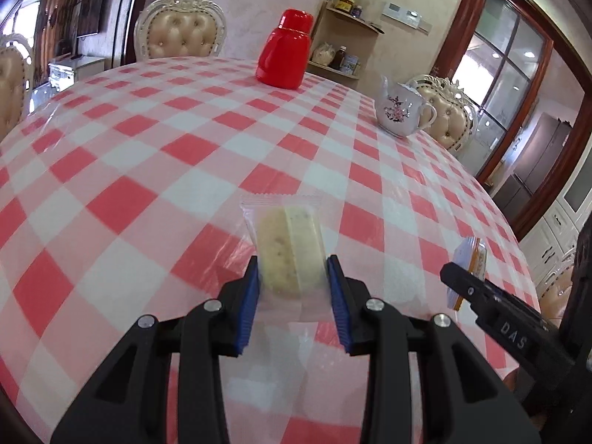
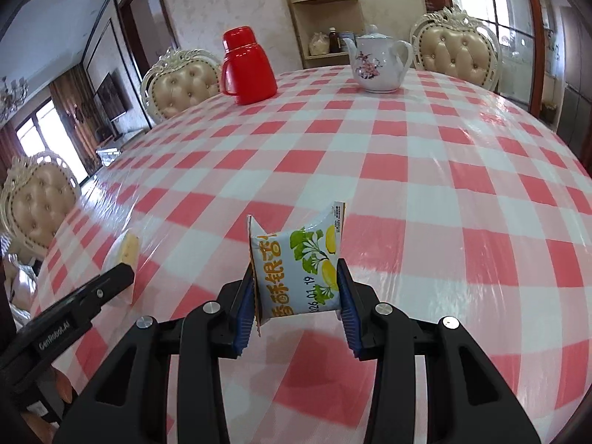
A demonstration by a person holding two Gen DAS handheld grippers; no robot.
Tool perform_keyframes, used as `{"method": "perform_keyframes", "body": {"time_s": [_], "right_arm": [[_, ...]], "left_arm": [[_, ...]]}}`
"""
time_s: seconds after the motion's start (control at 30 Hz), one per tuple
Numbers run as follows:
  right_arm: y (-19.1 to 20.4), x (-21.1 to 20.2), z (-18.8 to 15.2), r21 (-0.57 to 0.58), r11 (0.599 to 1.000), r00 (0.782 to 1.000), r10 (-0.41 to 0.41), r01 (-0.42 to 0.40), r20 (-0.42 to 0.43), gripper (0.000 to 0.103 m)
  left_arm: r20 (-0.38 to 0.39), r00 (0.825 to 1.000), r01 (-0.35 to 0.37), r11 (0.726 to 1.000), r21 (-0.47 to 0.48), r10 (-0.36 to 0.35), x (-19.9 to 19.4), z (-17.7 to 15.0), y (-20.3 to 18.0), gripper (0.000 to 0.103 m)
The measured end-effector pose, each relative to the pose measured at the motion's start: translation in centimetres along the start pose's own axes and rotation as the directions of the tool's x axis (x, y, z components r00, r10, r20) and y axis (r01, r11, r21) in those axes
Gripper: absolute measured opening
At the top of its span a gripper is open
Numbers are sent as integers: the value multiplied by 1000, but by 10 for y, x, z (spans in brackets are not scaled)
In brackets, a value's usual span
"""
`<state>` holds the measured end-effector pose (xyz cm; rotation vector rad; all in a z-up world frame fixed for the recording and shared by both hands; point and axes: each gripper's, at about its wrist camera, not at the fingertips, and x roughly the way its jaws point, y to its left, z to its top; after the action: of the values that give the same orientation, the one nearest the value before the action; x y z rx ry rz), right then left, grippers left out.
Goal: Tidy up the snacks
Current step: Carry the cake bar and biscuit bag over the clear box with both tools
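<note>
left gripper (image 1: 294, 277) clamps a clear-wrapped cake (image 1: 286, 248); right gripper (image 2: 296, 281) clamps a printed snack packet (image 2: 299, 270).

the checked table (image 1: 155, 155) is lying open across its whole middle, giving both grippers free passage there. only the red flask (image 1: 283, 51) and the white teapot (image 1: 401, 109) are standing in the way, well apart near the far edge, with padded chairs (image 1: 183, 33) crowding the rim.
</note>
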<state>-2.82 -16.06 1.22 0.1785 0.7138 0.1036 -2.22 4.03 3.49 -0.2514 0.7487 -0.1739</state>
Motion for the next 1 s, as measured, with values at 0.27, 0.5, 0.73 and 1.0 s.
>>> {"method": "perform_keyframes", "body": {"time_s": [0.27, 0.5, 0.73, 1.0], "right_arm": [[19, -22, -22, -47, 999, 1000, 21, -21, 8, 40], [35, -41, -40, -81, 996, 999, 39, -38, 14, 40], [58, -65, -55, -138, 988, 997, 69, -65, 26, 40], [116, -103, -77, -262, 953, 986, 164, -150, 34, 40]], "left_arm": [[43, 999, 8, 1000, 15, -8, -41, -26, -2, 36], [62, 998, -13, 999, 51, 10, -72, -44, -2, 36], [90, 995, -51, 996, 70, 44, -111, -61, 14, 36], [118, 988, -103, 993, 51, 96, -166, -86, 55, 36]]}}
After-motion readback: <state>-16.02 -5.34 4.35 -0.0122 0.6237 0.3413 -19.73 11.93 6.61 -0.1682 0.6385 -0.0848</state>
